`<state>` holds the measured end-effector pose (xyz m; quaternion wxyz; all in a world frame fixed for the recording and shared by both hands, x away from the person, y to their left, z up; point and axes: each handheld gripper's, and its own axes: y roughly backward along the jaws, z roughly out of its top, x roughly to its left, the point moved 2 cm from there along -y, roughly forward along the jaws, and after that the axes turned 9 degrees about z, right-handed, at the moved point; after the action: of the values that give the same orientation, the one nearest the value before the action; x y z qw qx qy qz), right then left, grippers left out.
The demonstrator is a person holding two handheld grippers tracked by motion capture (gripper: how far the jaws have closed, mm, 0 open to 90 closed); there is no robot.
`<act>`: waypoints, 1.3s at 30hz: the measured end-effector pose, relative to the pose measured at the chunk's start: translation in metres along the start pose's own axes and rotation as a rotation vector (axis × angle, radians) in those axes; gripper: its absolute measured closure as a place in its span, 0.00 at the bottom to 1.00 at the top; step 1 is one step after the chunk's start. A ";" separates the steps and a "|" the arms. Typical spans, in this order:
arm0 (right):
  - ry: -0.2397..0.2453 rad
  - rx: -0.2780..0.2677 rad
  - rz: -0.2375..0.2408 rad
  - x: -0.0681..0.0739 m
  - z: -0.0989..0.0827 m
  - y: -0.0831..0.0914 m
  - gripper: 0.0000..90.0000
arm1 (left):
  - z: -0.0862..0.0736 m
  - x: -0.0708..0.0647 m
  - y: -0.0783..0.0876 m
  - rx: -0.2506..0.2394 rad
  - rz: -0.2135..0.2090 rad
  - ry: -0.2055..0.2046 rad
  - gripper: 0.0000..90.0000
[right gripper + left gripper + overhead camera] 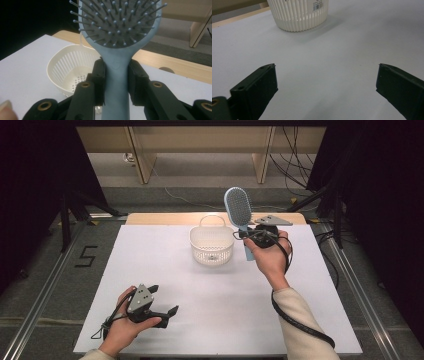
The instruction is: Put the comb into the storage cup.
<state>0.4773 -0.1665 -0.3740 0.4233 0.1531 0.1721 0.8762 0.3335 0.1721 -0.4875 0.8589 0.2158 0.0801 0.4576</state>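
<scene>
Light-blue plastic paddle hairbrush (117, 72) gripped at its neck by right gripper (117, 75), bristled head upward.
It is held just beside white slotted plastic basket (212, 246) (barcode label unreadable) on white surface (165, 270); left gripper (162, 301) fingers (257, 90) spread wide, low.

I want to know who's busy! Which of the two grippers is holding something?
The right gripper. Its jaws are shut on the blue hairbrush beside the white basket. The left gripper is open, nothing between its jaws, low over the table.

Bright overhead light on the white table (150, 270), dark surroundings; soft shadows, slightly blurred close-ups.
</scene>
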 end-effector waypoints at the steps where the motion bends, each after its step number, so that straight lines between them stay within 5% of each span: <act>1: 0.000 0.000 0.000 0.000 0.000 0.000 0.79 | 0.000 0.000 0.000 0.000 0.000 0.000 0.03; 39: -0.001 0.004 -0.002 0.000 0.005 -0.009 0.79 | 0.000 0.000 0.000 0.003 -0.003 0.001 0.03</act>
<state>0.4861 -0.1603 -0.3732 0.4239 0.1540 0.1740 0.8754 0.3333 0.1716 -0.4878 0.8591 0.2166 0.0817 0.4564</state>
